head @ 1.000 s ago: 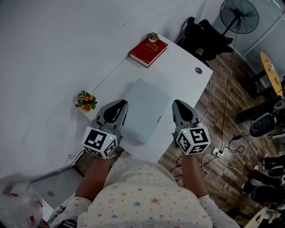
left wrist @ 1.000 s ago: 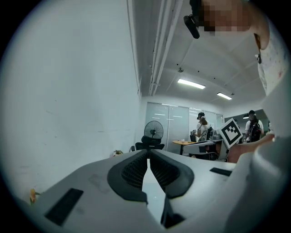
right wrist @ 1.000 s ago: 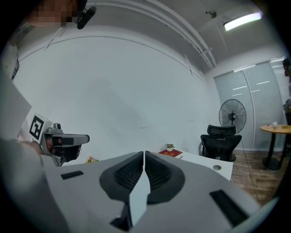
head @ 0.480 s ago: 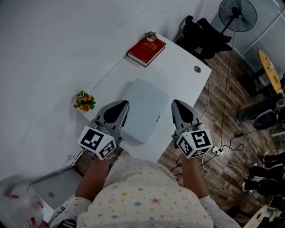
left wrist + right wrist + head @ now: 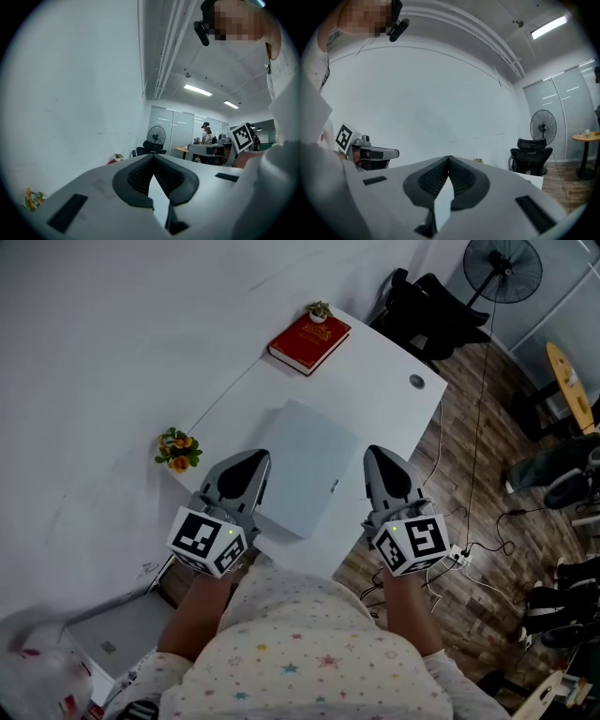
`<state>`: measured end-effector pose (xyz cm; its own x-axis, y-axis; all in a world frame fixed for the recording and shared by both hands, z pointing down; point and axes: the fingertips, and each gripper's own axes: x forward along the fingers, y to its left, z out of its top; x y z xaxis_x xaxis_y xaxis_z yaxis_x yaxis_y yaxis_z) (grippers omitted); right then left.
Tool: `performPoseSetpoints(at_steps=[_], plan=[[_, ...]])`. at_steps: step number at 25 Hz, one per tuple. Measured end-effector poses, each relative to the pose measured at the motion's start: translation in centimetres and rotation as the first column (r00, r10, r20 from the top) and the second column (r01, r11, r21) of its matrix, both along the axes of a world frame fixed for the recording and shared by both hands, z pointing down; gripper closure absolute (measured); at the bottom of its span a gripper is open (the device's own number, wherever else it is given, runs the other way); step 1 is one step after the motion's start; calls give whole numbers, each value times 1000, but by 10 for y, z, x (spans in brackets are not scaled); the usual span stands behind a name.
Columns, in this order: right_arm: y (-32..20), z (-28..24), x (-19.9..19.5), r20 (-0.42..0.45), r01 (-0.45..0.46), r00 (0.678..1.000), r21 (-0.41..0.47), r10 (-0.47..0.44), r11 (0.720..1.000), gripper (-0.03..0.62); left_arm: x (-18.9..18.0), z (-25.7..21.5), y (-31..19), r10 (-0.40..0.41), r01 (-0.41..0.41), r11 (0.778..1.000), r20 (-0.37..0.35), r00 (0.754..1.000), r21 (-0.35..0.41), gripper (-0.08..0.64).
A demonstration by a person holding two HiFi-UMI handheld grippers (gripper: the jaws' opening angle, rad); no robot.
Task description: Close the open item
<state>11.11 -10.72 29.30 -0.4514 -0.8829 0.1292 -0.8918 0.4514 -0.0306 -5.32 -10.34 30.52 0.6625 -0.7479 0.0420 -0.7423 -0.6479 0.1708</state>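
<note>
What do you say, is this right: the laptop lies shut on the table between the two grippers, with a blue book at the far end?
Not quite. The head view shows the book is red, not blue. The rest stands: the laptop lies shut on the table between the left gripper and right gripper.

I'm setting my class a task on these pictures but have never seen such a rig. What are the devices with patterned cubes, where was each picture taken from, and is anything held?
There is no robot: a person holds a claw tool, cube included, in each hand. The head view looks down from a camera on the person's head: the left claw and right claw flank a flat grey slab, perhaps a closed laptop, on a white desk. A red book, a small plant and flowers sit there too. The two gripper views come from cameras riding on the claws. Both claws are shut, tips together, holding nothing.
</note>
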Motion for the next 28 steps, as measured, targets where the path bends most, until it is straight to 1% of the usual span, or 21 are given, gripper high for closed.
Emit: performPoseSetpoints(at_steps=[11,14,21,28], plan=[[2,-5,-1,8,-4,1000,13,4,1000,591,0,4,-2,-5,4,1000,27,1000,11,548],[1,-3,1,-6,-13,1000,13,13,1000,591,1,5,-2,-4,4,1000,27,1000,11,548],[-1,-3,2,1,-26,1000,10,26,1000,591,-2,5,-5,-10,10,1000,26,1000,15,548],[-1,-5,3,-7,-37,999,27,37,999,591,-3,5,-5,-15,15,1000,27,1000,20,548]])
